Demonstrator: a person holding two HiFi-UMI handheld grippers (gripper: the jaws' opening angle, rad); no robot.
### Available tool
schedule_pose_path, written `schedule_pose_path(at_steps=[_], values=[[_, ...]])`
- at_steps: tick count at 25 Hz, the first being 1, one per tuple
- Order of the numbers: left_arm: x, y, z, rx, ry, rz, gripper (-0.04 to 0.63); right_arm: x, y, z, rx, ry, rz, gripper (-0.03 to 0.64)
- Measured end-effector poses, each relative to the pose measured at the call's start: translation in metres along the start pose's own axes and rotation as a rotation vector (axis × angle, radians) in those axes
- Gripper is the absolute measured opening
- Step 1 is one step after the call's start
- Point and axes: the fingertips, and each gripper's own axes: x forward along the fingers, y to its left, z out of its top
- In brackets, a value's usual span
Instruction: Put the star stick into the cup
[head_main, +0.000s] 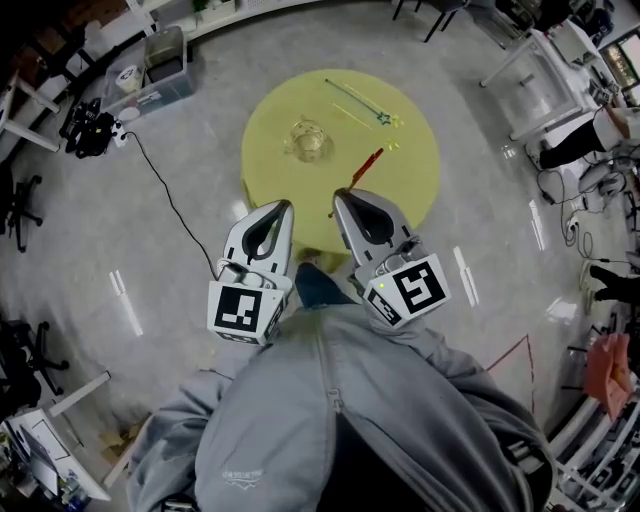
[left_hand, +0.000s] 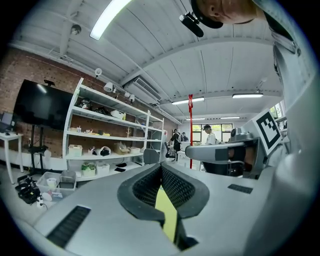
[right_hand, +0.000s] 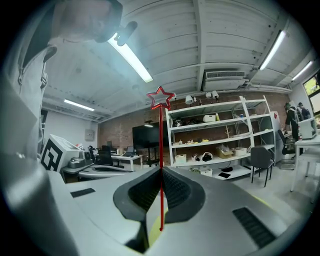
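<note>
A red star stick (head_main: 366, 167) juts forward from my right gripper (head_main: 339, 197), out over the near part of the round yellow table (head_main: 270, 110). In the right gripper view the jaws of that gripper (right_hand: 161, 170) are shut on the thin shaft, and the outlined red star (right_hand: 160, 97) stands high above them. A clear glass cup (head_main: 308, 140) stands upright near the table's middle, left of and beyond the stick's tip. My left gripper (head_main: 284, 206) hovers at the table's near edge; its jaws (left_hand: 161, 167) are shut with nothing between them.
A teal star stick (head_main: 358, 101) and a yellow one (head_main: 352, 116) lie on the table's far right. A plastic box (head_main: 165, 65) and a black cable (head_main: 165, 190) are on the floor at left. White desks (head_main: 545, 80) stand at right, and shelving (right_hand: 225, 145) lines the brick wall.
</note>
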Motion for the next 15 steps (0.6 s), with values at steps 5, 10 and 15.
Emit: schedule_pose_path(at_steps=[5,10,15], values=[[0.046,0.026,0.007,-0.01,0.012,0.016,0.017,0.04,-0.038,0.0,0.017,0.016,0.019,0.034],[0.083,0.051,0.011,-0.005,0.031,0.036,0.017,0.076,-0.065,-0.001,0.014,0.021,0.039,0.034],[0.112,0.065,0.009,0.002,0.055,0.046,0.017,0.1,-0.087,-0.002,0.014,0.021,0.052,0.034]])
